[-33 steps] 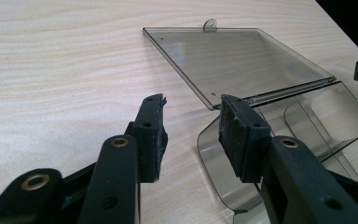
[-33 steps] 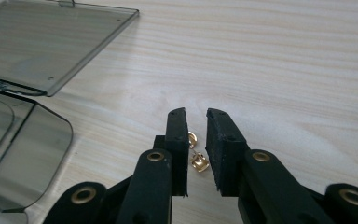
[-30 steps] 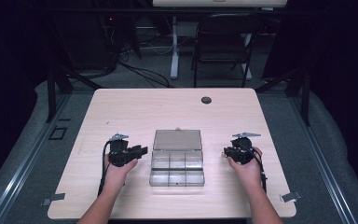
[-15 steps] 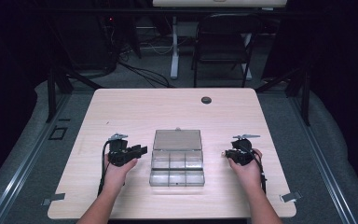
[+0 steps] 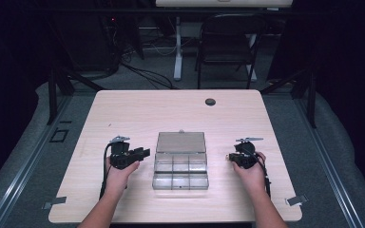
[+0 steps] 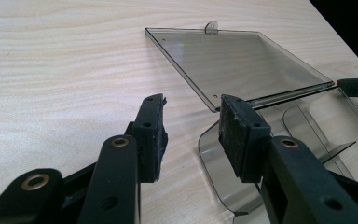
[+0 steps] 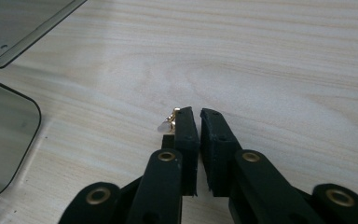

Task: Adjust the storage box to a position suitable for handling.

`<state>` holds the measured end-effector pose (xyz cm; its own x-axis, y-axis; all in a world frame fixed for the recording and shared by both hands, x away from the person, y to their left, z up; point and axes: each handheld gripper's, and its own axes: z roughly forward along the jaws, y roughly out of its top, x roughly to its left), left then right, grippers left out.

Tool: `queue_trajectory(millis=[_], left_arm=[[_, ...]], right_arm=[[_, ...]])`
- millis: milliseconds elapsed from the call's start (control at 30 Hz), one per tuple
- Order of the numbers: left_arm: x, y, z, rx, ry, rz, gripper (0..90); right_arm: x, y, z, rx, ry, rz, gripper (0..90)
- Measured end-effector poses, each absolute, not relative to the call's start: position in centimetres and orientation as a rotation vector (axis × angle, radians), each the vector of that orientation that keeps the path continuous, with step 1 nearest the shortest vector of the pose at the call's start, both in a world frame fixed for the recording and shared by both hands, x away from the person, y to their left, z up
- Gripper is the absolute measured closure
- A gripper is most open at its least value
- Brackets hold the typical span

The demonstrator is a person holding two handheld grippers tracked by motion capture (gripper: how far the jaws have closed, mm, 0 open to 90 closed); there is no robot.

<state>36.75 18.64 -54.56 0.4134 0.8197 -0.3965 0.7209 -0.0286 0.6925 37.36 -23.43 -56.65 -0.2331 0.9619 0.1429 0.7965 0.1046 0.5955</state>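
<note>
1. Now I am sitting at a pale wooden table (image 5: 138,114), holding one two-jaw claw in each hand, with a clear plastic organizer box (image 5: 180,170) lying between them.
2. I am keeping the box's lid (image 6: 235,60) folded flat open on the table behind its compartments, which are looking empty as far as I can tell.
3. I am resting my left gripper (image 6: 191,133) just beside the box's left edge, jaws standing apart with nothing between them and one pad hanging over the box's rounded corner.
4. I am holding my right gripper (image 7: 198,126) low over bare wood to the right of the box; its jaws have just been closing and are now nearly together with only a thin slit between them.
5. I am seeing a small gold and pale piece (image 7: 168,123) lying against the outer side of one right jaw, not between the pads.
6. I am judging the work as barely begun: the box is open, but the piece is not gripped, and carrying it into a compartment is remaining.
</note>
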Motion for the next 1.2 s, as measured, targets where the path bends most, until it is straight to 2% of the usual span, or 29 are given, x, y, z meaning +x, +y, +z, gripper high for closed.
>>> queue_trajectory(millis=[533, 1200], left_arm=[[36.8, 18.7, -54.6, 1.774, 1.34, 0.144, 60.6], [36.8, 18.8, -54.6, 1.769, 1.341, 0.145, 60.7]], right_arm=[[37.2, -22.7, -56.3, 1.707, 2.12, 0.86, 89.2], [36.0, -21.7, -53.7, 1.591, 2.126, 0.908, 89.2]])
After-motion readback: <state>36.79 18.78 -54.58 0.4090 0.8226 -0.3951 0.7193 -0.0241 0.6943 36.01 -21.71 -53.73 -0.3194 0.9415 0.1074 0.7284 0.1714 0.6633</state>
